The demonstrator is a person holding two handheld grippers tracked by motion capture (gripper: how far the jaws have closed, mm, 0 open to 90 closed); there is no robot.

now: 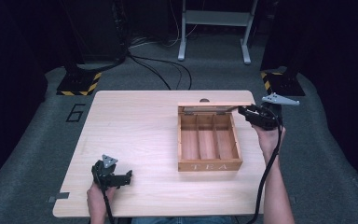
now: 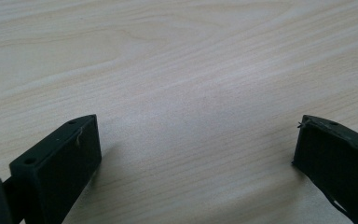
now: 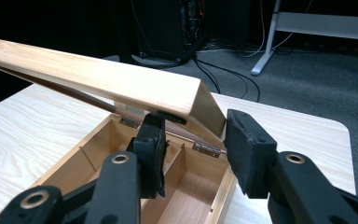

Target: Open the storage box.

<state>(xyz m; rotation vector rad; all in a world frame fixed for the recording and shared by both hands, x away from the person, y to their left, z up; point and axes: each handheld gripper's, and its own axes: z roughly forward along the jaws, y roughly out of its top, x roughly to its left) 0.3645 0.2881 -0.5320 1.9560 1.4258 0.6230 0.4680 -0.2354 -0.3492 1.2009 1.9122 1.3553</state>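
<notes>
The tea box (image 1: 209,140) sits on the right part of the tabletop (image 1: 135,135), and its lid (image 3: 121,84) is lifted up, but I think it is not yet all the way open or shut. The right tongs (image 3: 193,149) pinch the lid's side corner, held up by a raised hand. The left tongs (image 2: 196,154) rest low near the front edge, spread wide with nothing in them.

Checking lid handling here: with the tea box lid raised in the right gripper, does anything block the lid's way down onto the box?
Nothing visible does. The right gripper clamps the lid at its corner. The three compartments of the tea box look empty, and the left gripper rests far off on the table.
</notes>
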